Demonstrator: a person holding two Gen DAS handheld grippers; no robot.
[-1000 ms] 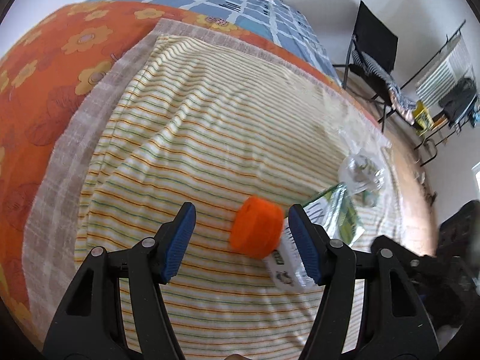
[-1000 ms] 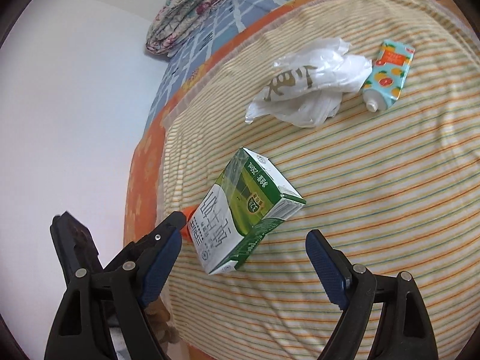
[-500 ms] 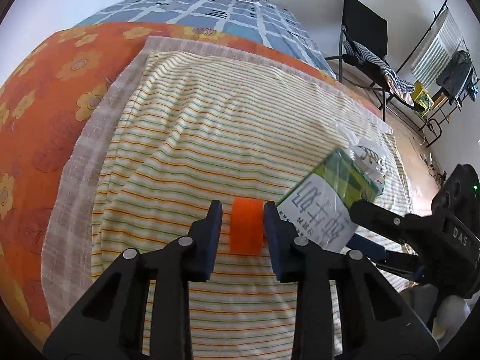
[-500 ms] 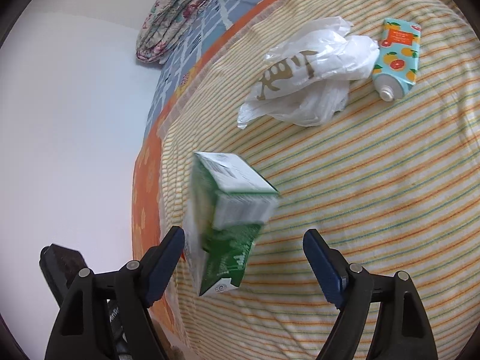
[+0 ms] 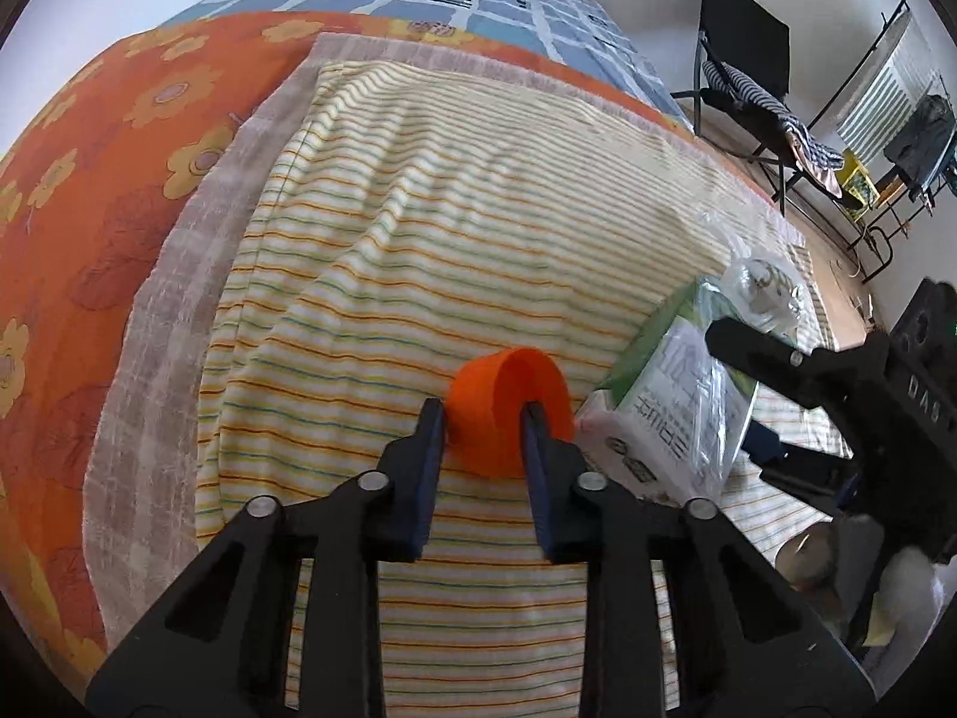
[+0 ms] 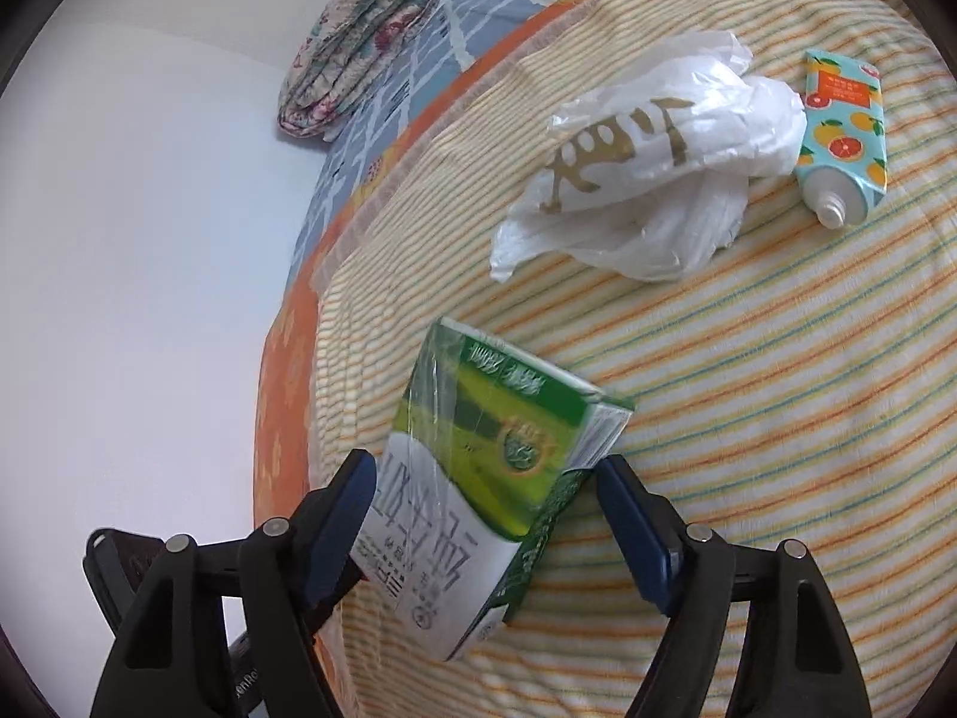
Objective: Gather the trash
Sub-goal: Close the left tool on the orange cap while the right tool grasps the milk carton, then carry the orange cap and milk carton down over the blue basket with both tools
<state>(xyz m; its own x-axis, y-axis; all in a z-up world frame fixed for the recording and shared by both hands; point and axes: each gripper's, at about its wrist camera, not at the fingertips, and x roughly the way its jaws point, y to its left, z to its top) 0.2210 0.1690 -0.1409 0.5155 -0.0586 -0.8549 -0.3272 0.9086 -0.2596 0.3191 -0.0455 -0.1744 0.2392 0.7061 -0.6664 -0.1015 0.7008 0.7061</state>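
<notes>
My left gripper (image 5: 481,428) is shut on the wall of an orange cup (image 5: 508,410) lying on its side on the striped sheet; one finger is inside the cup. A green and white milk carton (image 6: 478,490) lies between the fingers of my right gripper (image 6: 484,514), which close on its sides; it also shows in the left wrist view (image 5: 670,413). A crumpled white plastic bag (image 6: 652,161) and a fruit-print tube (image 6: 843,137) lie farther out on the sheet.
The striped sheet (image 5: 418,251) covers an orange floral blanket (image 5: 90,209) on a bed. Folded bedding (image 6: 353,42) sits at the head. A black chair (image 5: 741,84) and a drying rack (image 5: 897,137) stand on the floor beyond the bed.
My left gripper closed onto the orange cup. The carton tumbled and shifted, and my right gripper narrowed from wide open onto it.
</notes>
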